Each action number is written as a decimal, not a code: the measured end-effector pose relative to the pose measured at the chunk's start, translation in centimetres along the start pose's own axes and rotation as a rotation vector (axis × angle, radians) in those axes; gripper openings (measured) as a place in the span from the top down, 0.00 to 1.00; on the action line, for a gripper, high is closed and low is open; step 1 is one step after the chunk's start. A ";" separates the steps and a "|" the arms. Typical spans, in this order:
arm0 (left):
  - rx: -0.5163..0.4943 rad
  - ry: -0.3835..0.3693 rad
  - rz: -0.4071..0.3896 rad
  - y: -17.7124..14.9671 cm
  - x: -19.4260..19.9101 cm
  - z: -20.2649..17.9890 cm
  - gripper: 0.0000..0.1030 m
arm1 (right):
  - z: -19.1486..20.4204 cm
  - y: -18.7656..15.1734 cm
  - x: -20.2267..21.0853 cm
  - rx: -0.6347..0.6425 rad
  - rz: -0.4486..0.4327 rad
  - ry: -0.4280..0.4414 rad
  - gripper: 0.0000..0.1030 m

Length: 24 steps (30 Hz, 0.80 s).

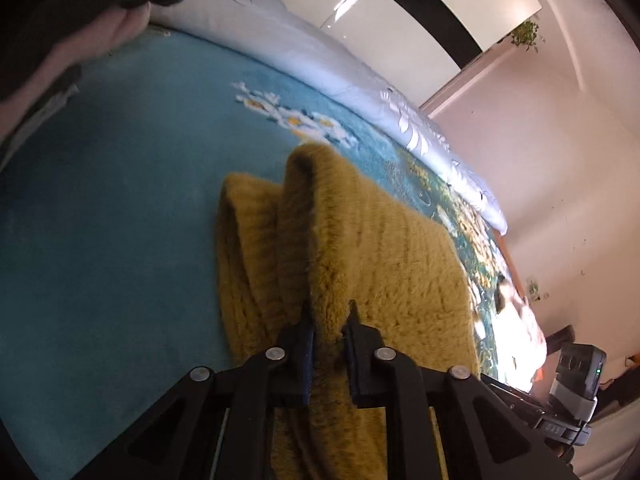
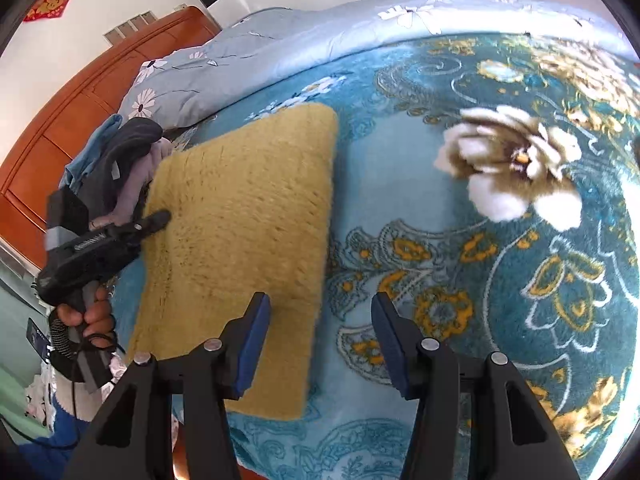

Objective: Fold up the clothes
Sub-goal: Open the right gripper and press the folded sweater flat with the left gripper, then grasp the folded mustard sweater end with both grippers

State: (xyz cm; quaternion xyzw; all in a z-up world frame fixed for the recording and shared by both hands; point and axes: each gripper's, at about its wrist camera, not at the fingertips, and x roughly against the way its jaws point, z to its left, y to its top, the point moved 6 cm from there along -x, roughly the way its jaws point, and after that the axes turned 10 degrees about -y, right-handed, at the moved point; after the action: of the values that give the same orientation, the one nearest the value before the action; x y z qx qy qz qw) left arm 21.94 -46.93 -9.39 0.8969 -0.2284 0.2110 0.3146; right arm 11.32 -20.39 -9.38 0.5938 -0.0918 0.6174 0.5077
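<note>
The left hand-held gripper [image 1: 330, 320] pinches the soft, floppy yellow sweater [image 1: 380, 248] at its edge; the right hand-held gripper [image 2: 320, 336] hangs half-open, empty.

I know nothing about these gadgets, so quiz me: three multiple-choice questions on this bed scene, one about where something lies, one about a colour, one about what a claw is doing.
1. Where does the folded knit garment lie?
A. On the teal floral blanket
B. On the wooden headboard
C. On the floor

2. What colour is the garment?
A. Red
B. Mustard yellow
C. White

3. How does the left claw stand?
A. Wide open above the blanket
B. Out of sight
C. Shut on a fold of the garment

Answers:
1. A: the right wrist view shows it flat on the blanket, below the pale blue duvet.
2. B: both views show yellow fuzzy knit.
3. C: the left wrist view shows its fingers pinching a raised fold, while the right claw stands open and empty.
</note>
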 end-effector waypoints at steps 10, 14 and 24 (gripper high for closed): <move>-0.061 0.008 -0.100 4.5 0.9 -1.1 0.30 | 0.6 0.4 0.5 -0.017 -0.030 0.072 0.47; -0.078 0.031 -0.052 6.7 -1.2 0.0 0.30 | 1.0 0.3 -0.5 -0.028 -0.007 0.083 0.47; -0.112 -0.091 0.014 6.4 -3.5 -1.6 0.32 | 1.0 -0.2 -1.4 -0.038 0.019 0.108 0.47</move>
State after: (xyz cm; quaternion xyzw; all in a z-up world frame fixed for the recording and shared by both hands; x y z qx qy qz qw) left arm 15.29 -49.43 -7.07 0.8849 -0.2600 0.1592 0.3521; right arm 11.82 -21.72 -10.31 0.5491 -0.0818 0.6515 0.5171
